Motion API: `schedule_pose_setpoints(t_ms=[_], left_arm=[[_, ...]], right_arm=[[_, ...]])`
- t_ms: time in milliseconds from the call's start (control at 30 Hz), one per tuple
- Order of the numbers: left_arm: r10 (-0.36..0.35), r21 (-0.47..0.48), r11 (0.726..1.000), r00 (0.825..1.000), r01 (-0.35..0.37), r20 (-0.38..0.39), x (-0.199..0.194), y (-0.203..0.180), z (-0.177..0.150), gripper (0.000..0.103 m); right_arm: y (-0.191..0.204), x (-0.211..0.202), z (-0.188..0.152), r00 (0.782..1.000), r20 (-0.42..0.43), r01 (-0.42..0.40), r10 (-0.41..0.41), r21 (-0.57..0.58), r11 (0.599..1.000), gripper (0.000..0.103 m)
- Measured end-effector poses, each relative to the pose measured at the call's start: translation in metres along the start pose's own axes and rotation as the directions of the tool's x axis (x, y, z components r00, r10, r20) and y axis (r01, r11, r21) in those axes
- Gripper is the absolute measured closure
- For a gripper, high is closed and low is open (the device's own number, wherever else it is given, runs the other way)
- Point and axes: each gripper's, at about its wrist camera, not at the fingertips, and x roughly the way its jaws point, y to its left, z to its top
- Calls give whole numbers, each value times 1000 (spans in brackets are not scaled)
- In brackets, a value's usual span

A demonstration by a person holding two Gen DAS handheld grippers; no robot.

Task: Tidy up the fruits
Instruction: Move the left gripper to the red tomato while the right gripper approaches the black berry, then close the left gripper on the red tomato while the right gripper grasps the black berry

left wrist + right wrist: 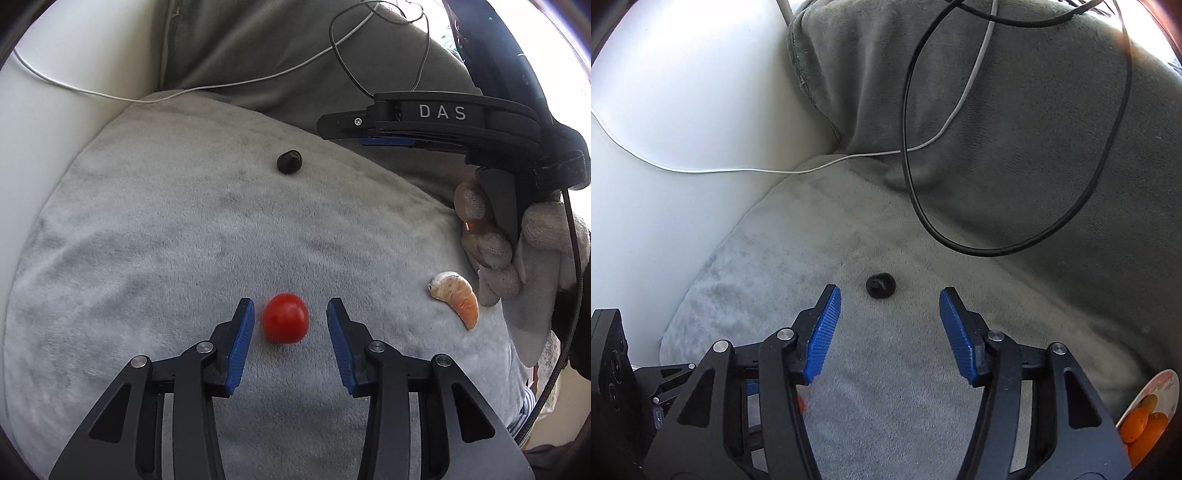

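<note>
Open grey blanket [155,229] lies around my left tool [290,319]. A black cable [912,155] loops down (hanging low) beyond my right tool [890,306], and a white wall [665,147] closes the left side.

Bright daylight, strong fisheye bending at the rims.
Glare is seen far beyond the jaws; soft shadows are cast beneath them.

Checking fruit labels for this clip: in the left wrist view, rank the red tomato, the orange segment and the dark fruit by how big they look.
1. Red tomato, though it lies nearest the camera, which inflates it.
2. Orange segment, longer but thinner, so close to the tomato.
3. Dark fruit, smallest, but also farthest away.
</note>
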Motion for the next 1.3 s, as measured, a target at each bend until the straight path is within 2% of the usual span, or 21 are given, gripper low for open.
schedule_pose_setpoints(t_ms=[167, 267, 400, 500, 767, 867, 1033, 1100, 1300], left_arm=[[-6, -14, 1000, 1000, 6, -9, 5, 6, 0, 65], [-10, -17, 1000, 1000, 10, -16, 8, 7, -2, 65], [-16, -22, 1000, 1000, 16, -20, 12, 8, -2, 67], [-20, -22, 1000, 1000, 19, -24, 14, 7, -3, 70], [-25, -16, 1000, 999, 24, -29, 21, 7, -1, 70], [-21, -6, 1000, 999, 21, -29, 21, 5, -2, 73], [-11, 4, 1000, 1000, 11, -27, 21, 1, -4, 74], [-5, 9, 1000, 1000, 6, -25, 21, 0, -3, 74], [7, 25, 1000, 1000, -7, -21, 22, -5, -4, 75]], right_arm=[[9, 22, 2, 999, -32, 7, -8, -30, 1000, 52], [10, 35, 3, 998, -54, 22, -24, -37, 999, 58], [9, 47, 2, 997, -74, 25, -28, -37, 999, 59], [10, 52, 1, 996, -83, 26, -29, -43, 999, 62], [17, 67, 6, 994, -104, 39, -45, -59, 998, 65], [20, 73, 8, 992, -114, 38, -46, -67, 997, 72], [25, 83, 9, 991, -123, 51, -61, -82, 995, 73], [26, 84, 10, 990, -125, 50, -61, -85, 995, 77], [26, 85, 10, 992, -116, 46, -55, -84, 995, 78]])
